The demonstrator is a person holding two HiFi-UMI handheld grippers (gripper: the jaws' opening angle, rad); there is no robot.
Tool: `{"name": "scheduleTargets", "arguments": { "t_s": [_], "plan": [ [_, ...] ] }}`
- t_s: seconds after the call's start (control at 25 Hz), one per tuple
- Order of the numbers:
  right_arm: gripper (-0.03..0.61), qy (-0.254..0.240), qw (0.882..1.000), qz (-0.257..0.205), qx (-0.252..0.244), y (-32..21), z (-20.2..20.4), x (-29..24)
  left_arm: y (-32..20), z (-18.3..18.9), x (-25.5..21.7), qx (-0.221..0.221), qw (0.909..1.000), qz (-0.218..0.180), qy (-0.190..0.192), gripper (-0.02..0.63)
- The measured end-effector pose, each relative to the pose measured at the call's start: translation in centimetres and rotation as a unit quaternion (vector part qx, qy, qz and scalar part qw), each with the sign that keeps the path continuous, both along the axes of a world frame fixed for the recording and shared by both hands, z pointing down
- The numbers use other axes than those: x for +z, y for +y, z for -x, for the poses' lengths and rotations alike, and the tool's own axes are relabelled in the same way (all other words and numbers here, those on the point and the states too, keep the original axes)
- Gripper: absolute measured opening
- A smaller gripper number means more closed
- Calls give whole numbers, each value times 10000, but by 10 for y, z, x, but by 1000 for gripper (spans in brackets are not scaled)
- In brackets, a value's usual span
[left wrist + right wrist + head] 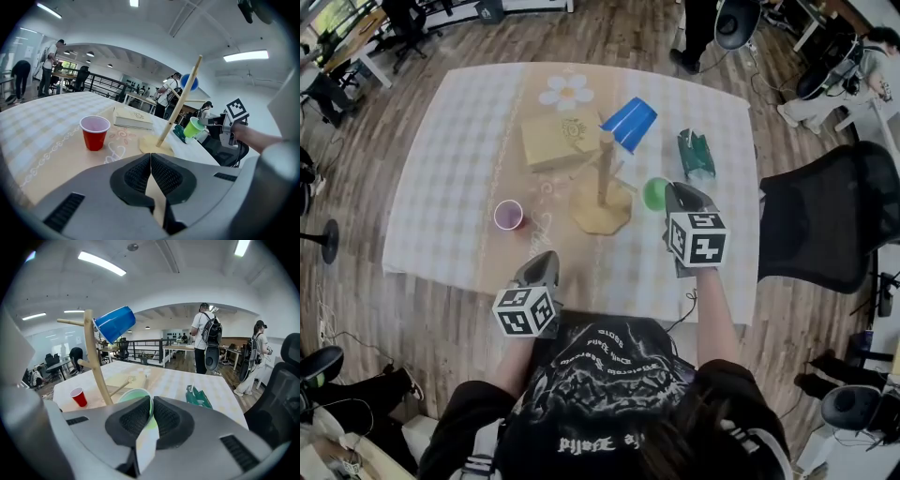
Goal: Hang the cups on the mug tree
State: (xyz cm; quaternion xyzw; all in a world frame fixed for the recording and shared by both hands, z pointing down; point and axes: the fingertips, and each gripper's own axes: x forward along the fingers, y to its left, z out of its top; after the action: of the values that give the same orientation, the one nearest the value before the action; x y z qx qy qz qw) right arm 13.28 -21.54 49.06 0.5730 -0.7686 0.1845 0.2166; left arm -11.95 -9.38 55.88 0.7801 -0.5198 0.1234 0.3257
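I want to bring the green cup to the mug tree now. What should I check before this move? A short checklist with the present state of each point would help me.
1. The right tongs grip the green cup at its rim: ok.
2. The mug tree has a bare peg: ok.
3. The blue cup hangs on another peg, apart from the bare one: ok.
4. The left tongs are shut, empty and away from the tree: ok.
5. The red cup stands upright, apart from the tree's base: ok.
6. The green cup's mouth is lined up with the bare peg: cannot tell.
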Motion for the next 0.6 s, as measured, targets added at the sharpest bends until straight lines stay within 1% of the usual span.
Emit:
{"name": "scheduleTargets", "arguments": {
  "t_s": [0.24, 0.6],
  "plan": [
    [34, 143, 9995, -226, -142, -15, 8, -9, 6, 12, 0, -276, 9996, 67, 39, 21],
    [34, 242, 9986, -362, -315, -35, 15, -2, 13, 20, 3, -512, 9986, 130, -1, 21]
  ]
}}
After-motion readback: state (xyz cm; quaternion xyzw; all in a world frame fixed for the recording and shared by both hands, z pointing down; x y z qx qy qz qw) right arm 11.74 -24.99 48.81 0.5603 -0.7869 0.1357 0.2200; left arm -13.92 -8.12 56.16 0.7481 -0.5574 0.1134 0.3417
